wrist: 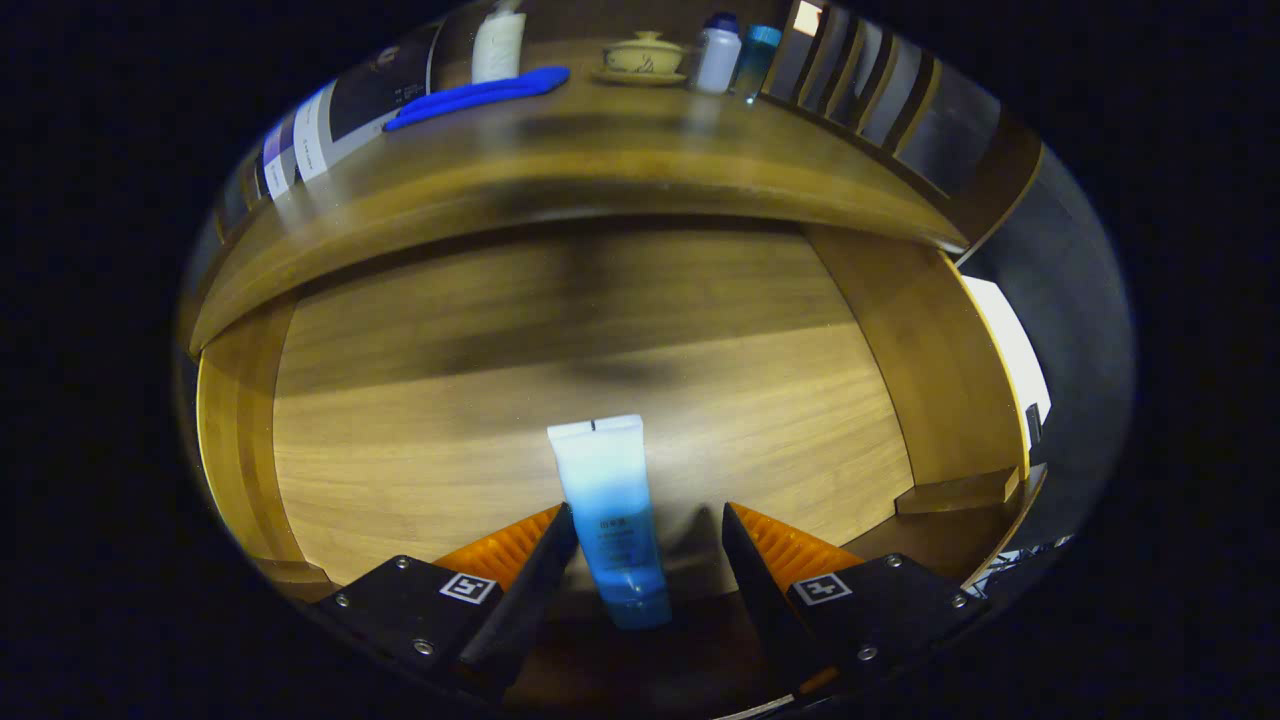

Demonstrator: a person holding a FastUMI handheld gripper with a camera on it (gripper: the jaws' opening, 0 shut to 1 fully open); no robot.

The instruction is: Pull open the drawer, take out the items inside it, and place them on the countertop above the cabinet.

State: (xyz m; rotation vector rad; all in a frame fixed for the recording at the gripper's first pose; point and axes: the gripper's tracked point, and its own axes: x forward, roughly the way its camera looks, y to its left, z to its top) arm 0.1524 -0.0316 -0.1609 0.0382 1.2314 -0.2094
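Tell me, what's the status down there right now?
Gripper open, fingers either side of the tube. Tube lying in the open drawer, not yet gripped. Nothing blocking it.

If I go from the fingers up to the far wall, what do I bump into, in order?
Gripper, open around the tube → bare drawer floor → countertop edge → blue strip → lidded bowl.
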